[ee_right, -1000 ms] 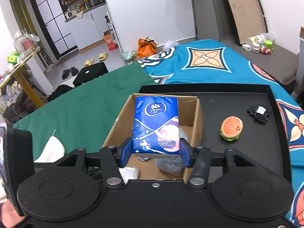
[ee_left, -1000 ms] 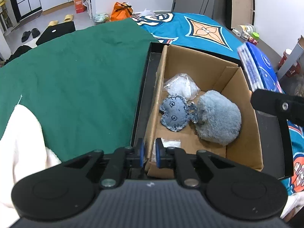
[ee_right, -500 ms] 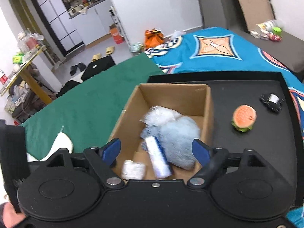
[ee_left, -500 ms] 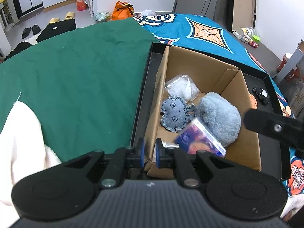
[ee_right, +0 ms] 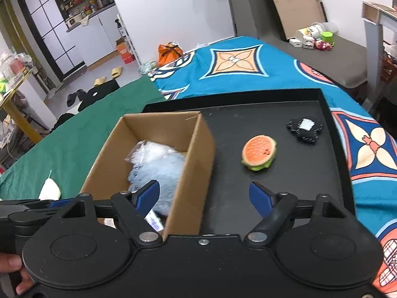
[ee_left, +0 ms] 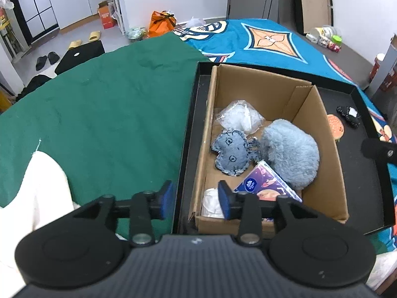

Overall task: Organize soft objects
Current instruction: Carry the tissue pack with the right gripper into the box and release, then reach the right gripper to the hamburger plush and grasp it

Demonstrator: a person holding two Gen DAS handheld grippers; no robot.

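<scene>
Inside the cardboard box [ee_left: 320, 114] lie fluffy plush [ee_left: 291, 152], denim toy [ee_left: 232, 152], tissue pack [ee_left: 266, 185] — burger toy [ee_right: 258, 153], black patch [ee_right: 304, 130] remain on tray [ee_right: 248, 121]; both left gripper [ee_left: 195, 197] and right gripper [ee_right: 203, 197] agape, empty.

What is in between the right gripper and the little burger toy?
Nothing. In the right wrist view, only bare black tray lies between the right gripper and the burger toy.
</scene>
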